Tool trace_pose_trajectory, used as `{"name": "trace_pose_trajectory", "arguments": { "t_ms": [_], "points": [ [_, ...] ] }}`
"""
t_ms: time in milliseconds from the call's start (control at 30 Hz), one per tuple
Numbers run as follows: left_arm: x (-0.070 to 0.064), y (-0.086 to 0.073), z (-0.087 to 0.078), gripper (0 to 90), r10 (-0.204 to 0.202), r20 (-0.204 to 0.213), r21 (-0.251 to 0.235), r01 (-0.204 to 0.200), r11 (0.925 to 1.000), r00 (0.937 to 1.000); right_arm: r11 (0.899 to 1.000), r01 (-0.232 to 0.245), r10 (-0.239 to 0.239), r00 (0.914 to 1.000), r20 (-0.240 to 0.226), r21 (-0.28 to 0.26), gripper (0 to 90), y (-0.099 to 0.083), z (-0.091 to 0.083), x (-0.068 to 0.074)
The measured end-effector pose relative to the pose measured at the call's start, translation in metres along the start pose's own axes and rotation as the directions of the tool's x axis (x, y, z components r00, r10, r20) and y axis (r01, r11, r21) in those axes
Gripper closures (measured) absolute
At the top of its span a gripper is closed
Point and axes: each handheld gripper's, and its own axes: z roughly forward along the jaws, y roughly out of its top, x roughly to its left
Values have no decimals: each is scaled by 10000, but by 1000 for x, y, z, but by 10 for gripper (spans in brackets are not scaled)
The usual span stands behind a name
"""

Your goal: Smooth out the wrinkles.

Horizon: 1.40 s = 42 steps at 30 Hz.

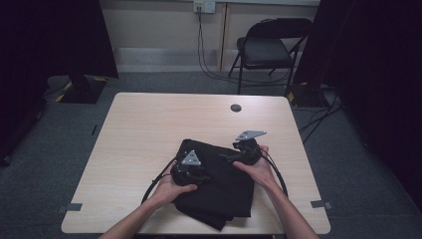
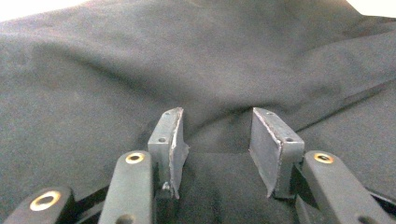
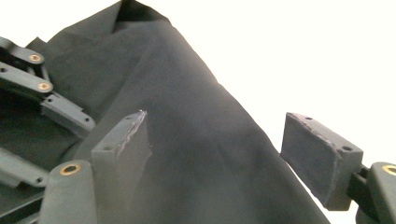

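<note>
A black folded cloth (image 1: 219, 184) lies on the near middle of the wooden table (image 1: 144, 129). Each gripper is held in one of the person's hands, down on the cloth. My left gripper (image 1: 195, 172) rests on the cloth's left part; in the left gripper view its jaws stand open (image 2: 217, 147) with a soft ridge of cloth (image 2: 196, 70) just ahead of the pads. My right gripper (image 1: 240, 154) sits at the cloth's far right edge, wide open (image 3: 224, 144), straddling the sloping cloth (image 3: 196, 154). The left gripper's fingers (image 3: 56, 109) show at that view's left.
A round cable hole (image 1: 236, 107) sits at the table's far middle. Behind the table stands a black folding chair (image 1: 268, 47), with cables on the floor. Dark curtains hang on both sides, and a stand base (image 1: 82, 89) sits at the far left. Black cables loop from both grippers.
</note>
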Motion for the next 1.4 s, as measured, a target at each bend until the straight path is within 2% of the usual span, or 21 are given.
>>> {"name": "trace_pose_trajectory", "arguments": {
  "t_ms": [67,167,400,633,700,767,833,933,967,1033,1067,1133,1233,1400],
  "points": [
    [0,0,0,548,34,-5,-1,-34,10000,10000,9995,197,-200,9997,113,258,236,-1,10,-4],
    [0,0,0,547,64,-21,-19,-64,10000,10000,9990,134,-139,9998,128,421,236,-5,18,-9],
    [-2,0,0,547,146,-147,-4,-147,9999,9998,9965,-52,66,9998,-162,829,196,-18,30,-14],
    [-2,-2,0,547,142,-178,-132,-145,9998,9997,9957,418,-421,9991,21,822,202,-19,33,-13],
    [-1,-2,1,547,132,-147,-122,-134,9998,9998,9980,236,-242,9997,90,584,199,-19,36,-16],
    [0,-1,1,547,125,-123,-107,-127,9999,9998,9976,363,-367,9993,64,587,201,-17,38,-18],
    [-1,0,1,547,155,-129,-73,-156,9999,9998,9976,440,-436,9990,-74,533,263,-17,38,-17],
    [0,0,1,548,98,-131,-67,-99,9999,9999,9974,531,-494,9960,-750,489,548,-18,34,-14],
    [-1,0,1,549,117,-174,-60,-119,9999,9998,9975,509,-460,9945,-946,498,596,-18,34,-12],
    [-3,-1,1,549,184,-313,-58,-186,9998,9993,9984,215,-159,9944,-1049,528,671,-18,33,-12],
    [-4,-1,1,548,227,-361,-70,-229,9997,9991,9986,-119,178,9929,-1173,513,707,-18,33,-13],
    [-4,-1,1,549,263,-384,-52,-266,9996,9989,9984,-360,413,9910,-1273,438,751,-18,32,-13],
    [-4,-1,1,549,251,-376,-58,-254,9997,9990,9981,-418,476,9891,-1394,443,806,-16,30,-12],
    [-5,-1,2,554,290,-533,-73,-295,9995,9982,9988,-450,474,9907,-1273,217,819,-11,23,-9]
  ]
}}
